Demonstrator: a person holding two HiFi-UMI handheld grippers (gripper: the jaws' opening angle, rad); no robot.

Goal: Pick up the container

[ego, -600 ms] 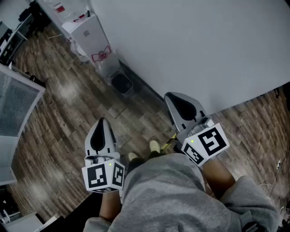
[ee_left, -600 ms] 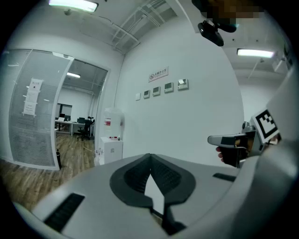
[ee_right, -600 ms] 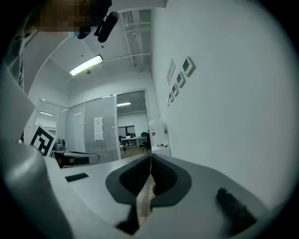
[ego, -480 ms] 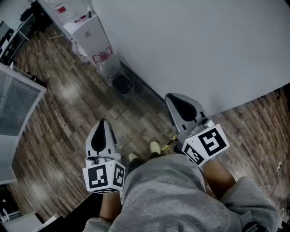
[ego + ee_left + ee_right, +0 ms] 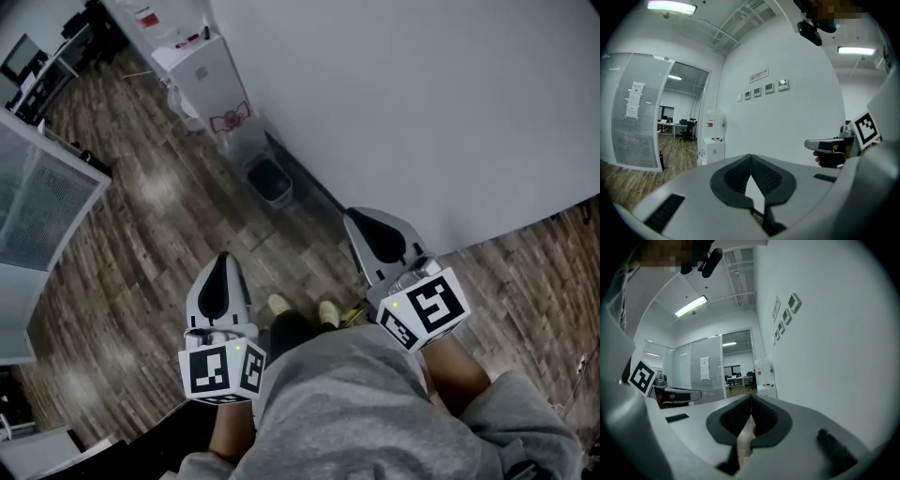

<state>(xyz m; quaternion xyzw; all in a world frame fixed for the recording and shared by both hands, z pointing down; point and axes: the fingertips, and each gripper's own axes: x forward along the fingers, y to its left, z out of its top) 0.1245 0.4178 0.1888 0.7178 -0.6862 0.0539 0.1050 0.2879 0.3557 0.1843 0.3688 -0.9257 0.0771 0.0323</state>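
The only container-like thing in sight is a small dark bin [image 5: 270,180] on the wooden floor [image 5: 141,234], tight against the foot of the white wall [image 5: 422,112], at about 11 o'clock from the middle of the head view. Whether it is the one to be picked up cannot be told. It stands well apart from both claws.

At about 11 o'clock from the bin, along the same wall, stands a white water dispenser [image 5: 204,70]. A glass partition [image 5: 42,202] runs at 9 o'clock.

The left claw [image 5: 222,260] is clenched and empty – its own view shows the jaw tips meeting, with only wall behind them. It points towards 12 o'clock, roughly at the bin. The right claw [image 5: 354,217], at 3 o'clock from the left, is likewise clenched on nothing, its nose near the wall's base. Both are held nearly level above the floor.

Between them – at 6 o'clock from the bin – the person's shoes [image 5: 279,306] and grey sweatshirt [image 5: 347,403] show.
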